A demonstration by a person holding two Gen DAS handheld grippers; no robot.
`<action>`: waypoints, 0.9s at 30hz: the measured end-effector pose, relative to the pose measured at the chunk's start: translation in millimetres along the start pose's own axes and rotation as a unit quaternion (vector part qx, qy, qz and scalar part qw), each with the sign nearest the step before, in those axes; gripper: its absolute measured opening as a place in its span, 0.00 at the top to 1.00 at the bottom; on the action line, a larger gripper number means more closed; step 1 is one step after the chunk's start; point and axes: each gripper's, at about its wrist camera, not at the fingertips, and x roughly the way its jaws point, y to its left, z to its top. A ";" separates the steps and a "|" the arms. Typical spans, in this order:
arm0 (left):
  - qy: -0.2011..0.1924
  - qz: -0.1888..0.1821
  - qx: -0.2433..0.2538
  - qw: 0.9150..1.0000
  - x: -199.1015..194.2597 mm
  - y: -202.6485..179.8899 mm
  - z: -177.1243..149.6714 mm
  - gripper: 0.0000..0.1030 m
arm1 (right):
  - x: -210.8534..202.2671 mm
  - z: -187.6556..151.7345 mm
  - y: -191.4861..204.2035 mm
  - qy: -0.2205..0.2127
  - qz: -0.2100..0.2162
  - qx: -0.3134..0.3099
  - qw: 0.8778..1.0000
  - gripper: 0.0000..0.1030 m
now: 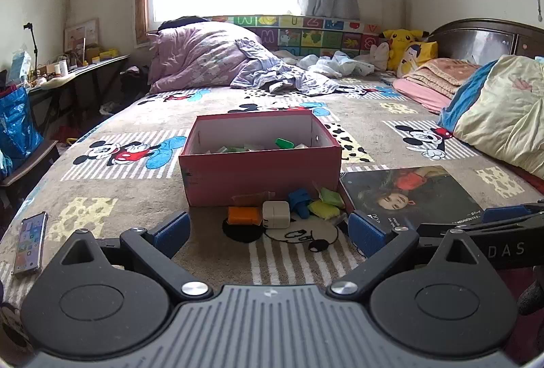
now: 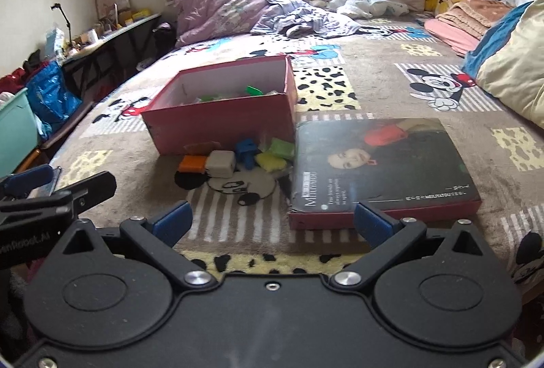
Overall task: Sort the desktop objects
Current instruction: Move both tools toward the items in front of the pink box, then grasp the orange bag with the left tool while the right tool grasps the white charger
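A red cardboard box (image 1: 260,177) (image 2: 221,126) stands open on the bed, with green and pale pieces inside. Against its near wall lie an orange block (image 1: 243,215) (image 2: 193,163), a white charger cube (image 1: 276,214) (image 2: 221,164), a blue toy (image 1: 300,200) (image 2: 245,150) and yellow-green packets (image 1: 324,206) (image 2: 273,155). The box lid (image 1: 408,194) (image 2: 380,164), printed with a portrait, lies flat to the right. My left gripper (image 1: 268,232) is open just short of the small objects. My right gripper (image 2: 272,221) is open at the lid's near edge.
A phone (image 1: 30,244) lies on the blanket at the left. Pillows and folded quilts (image 1: 493,109) crowd the right side, and a purple duvet (image 1: 204,58) is heaped at the back. A cluttered desk (image 1: 68,72) and a blue bag (image 1: 15,123) stand left of the bed.
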 end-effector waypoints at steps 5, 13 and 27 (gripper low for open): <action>0.003 -0.006 -0.005 1.000 12.3 3.4 -1.2 0.03 | 7.3 1.7 -3.6 -0.001 0.005 0.003 1.000 0.00; 0.011 -0.004 -0.017 1.000 31.3 9.1 -6.2 0.03 | 20.2 1.9 -5.9 -0.003 0.043 0.007 0.999 0.00; 0.005 -0.015 -0.061 0.998 91.7 31.6 13.0 0.03 | 83.1 26.4 -19.6 -0.057 0.085 -0.036 0.994 0.00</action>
